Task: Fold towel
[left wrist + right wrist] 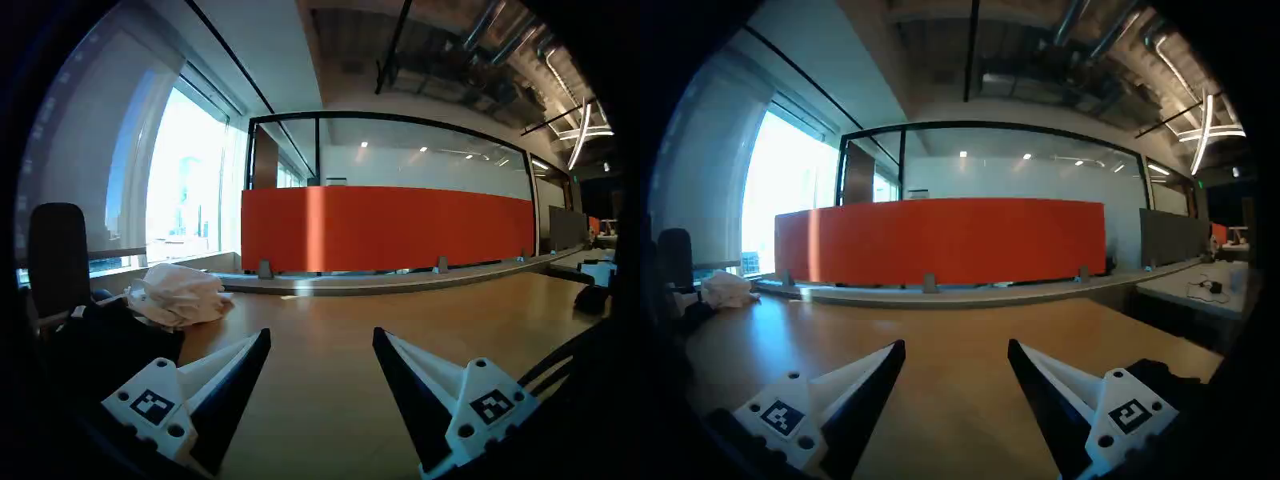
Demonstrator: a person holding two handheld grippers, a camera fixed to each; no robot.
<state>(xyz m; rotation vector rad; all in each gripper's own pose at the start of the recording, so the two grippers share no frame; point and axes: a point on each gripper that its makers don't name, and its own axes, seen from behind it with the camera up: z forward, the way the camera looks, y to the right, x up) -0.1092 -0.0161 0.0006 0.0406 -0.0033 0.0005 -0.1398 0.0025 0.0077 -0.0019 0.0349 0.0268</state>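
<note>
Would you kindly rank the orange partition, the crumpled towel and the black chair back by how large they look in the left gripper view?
1. Orange partition: by far the largest.
2. Crumpled towel and black chair back: these look about alike, so I won't rank them.

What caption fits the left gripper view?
Left gripper, jaws open, above the wooden table; the crumpled white towel lies ahead to the left.

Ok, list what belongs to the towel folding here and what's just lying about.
For the job:
- crumpled white towel
- wooden table it lies on
- left gripper and right gripper, both open and empty

Lying about:
- orange partition
- black chair
- cables on the neighbouring desk
</note>
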